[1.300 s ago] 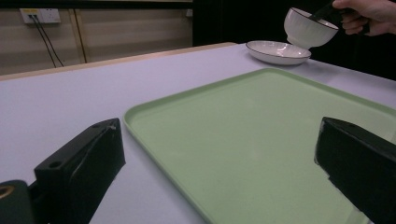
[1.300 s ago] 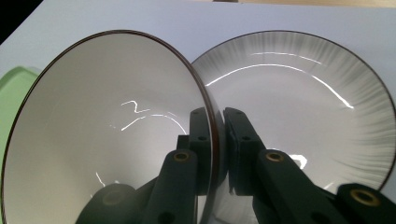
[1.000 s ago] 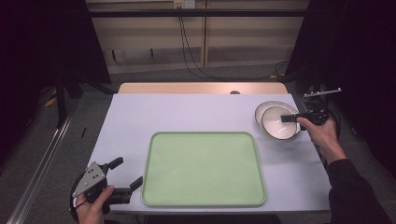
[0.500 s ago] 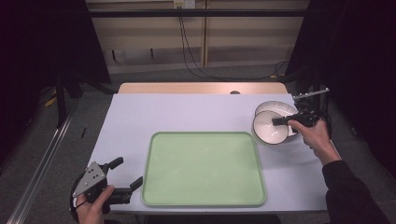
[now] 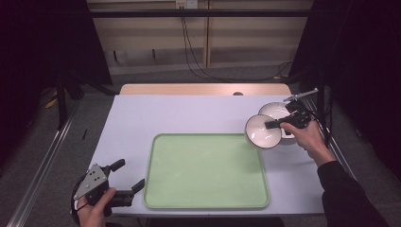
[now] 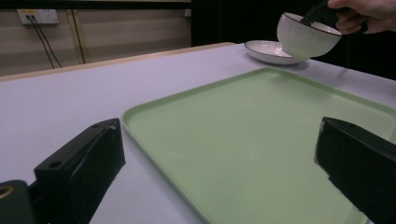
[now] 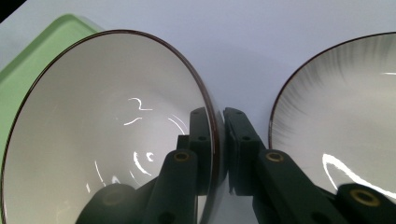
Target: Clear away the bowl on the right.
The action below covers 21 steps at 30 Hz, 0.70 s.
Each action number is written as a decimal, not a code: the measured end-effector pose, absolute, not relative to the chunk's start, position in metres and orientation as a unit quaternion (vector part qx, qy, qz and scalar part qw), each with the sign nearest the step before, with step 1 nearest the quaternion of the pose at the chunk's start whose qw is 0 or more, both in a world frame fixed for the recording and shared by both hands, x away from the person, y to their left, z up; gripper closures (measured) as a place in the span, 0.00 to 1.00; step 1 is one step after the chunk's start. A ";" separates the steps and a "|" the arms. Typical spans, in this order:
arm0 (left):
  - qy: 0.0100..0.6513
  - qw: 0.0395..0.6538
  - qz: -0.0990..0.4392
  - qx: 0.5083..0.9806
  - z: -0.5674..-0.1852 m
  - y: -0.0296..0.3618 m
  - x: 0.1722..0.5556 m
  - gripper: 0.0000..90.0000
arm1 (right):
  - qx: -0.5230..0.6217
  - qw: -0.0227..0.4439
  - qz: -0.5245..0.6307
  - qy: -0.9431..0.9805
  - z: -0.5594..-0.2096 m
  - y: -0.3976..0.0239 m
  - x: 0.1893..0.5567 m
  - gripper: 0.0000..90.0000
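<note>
- Left gripper (image 5: 124, 180) at the table's 7 o'clock corner, jaws spread wide and empty, parked just off the green tray's (image 5: 206, 171) near-left edge; same spot and same spread as a second ago.
- From the left gripper view, tray bare between the two black jaws; nothing loaded on it yet.
- Toward 2 o'clock: white bowl (image 5: 263, 131) with a dark rim now clear of the white plate (image 5: 276, 110), lifted and carried leftward from where it sat a second ago, hanging over the tray's far-right corner.
- Right gripper (image 7: 217, 154) pinched tight on the bowl's rim, one jaw inside the wall, one outside; bowl tilted, mouth facing the camera.
- Plate flat on the lavender table (image 5: 189, 116), behind the bowl at 2 o'clock.
- Probable meaning: pickup done, transfer under way, set-down on the tray likely next.
</note>
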<state>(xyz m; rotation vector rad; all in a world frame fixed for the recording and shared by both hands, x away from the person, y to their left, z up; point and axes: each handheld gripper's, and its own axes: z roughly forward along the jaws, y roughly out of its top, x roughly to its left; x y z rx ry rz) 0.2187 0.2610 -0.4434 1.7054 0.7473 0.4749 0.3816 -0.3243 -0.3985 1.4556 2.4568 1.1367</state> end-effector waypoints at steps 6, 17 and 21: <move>0.318 0.573 0.202 0.727 -0.443 0.261 0.219 0.02 | 0.470 0.021 0.369 0.801 -0.403 -0.310 0.390 0.92; 0.317 0.573 0.201 0.728 -0.444 0.261 0.219 0.02 | 0.475 0.014 0.364 0.801 -0.408 -0.291 0.407 0.91; 0.318 0.573 0.202 0.728 -0.444 0.261 0.219 0.02 | 0.485 0.010 0.356 0.799 -0.414 -0.287 0.412 0.91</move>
